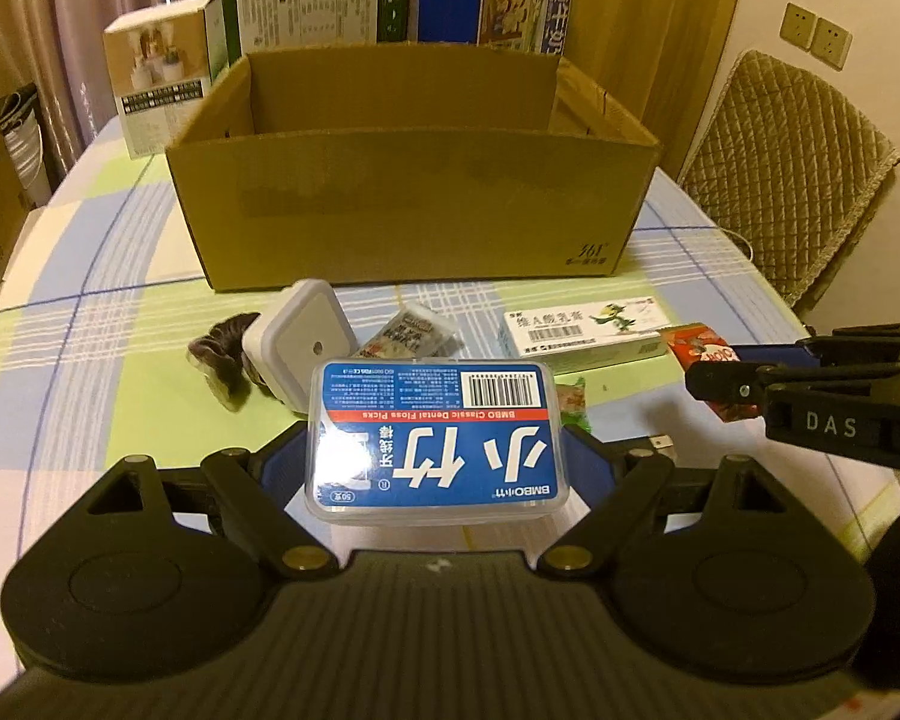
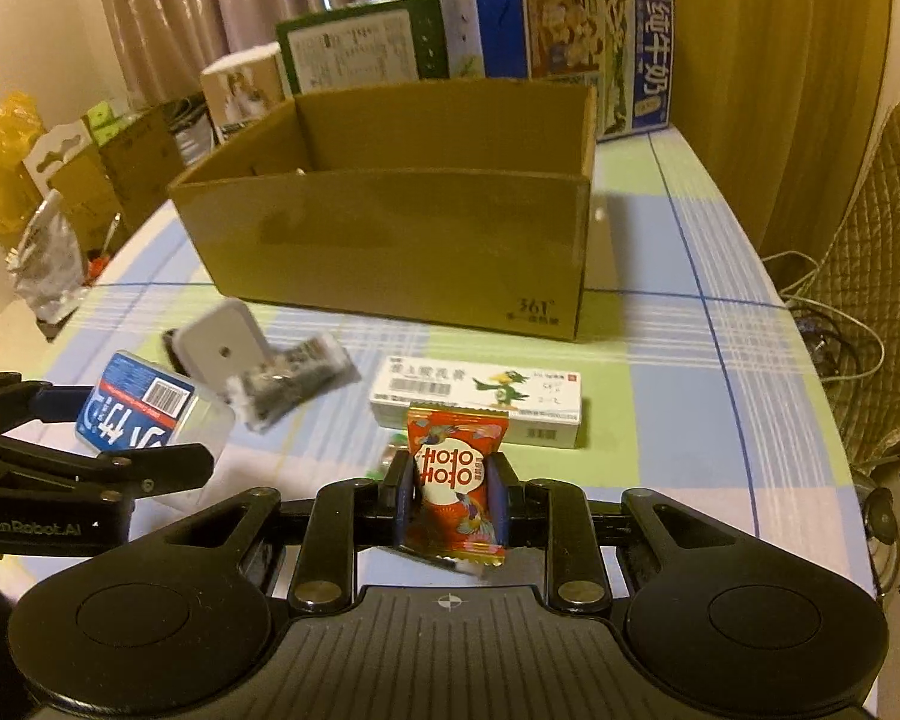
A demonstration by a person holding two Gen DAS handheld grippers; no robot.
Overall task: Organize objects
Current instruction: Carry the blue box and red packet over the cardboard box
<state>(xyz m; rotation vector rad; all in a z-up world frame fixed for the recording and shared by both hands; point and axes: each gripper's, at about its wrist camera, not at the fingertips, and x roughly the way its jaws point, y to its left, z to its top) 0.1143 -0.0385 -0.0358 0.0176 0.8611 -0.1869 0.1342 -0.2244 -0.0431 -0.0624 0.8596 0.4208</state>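
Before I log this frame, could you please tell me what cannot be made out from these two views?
- Inside of the cardboard box: its front wall hides the floor in both views.
- Dark packet: motion-blurred in the right wrist view, label unreadable.
- Green wrapped item: mostly hidden behind the floss box in the left wrist view.
- Small metal piece: too small to identify.

We count two grippers, the left gripper (image 1: 437, 450) and the right gripper (image 2: 452, 495). One open cardboard box (image 1: 414, 204) stands on the surface (image 1: 90, 276), with three printed cartons (image 1: 315, 0) behind it. Near us lie one floss pick case (image 1: 435, 432), one red candy (image 2: 456, 492), one white square device (image 1: 297, 339), one long white medicine box (image 2: 480, 399) and one clear packet (image 2: 288, 381). One quilted chair (image 1: 792, 174) stands alongside.
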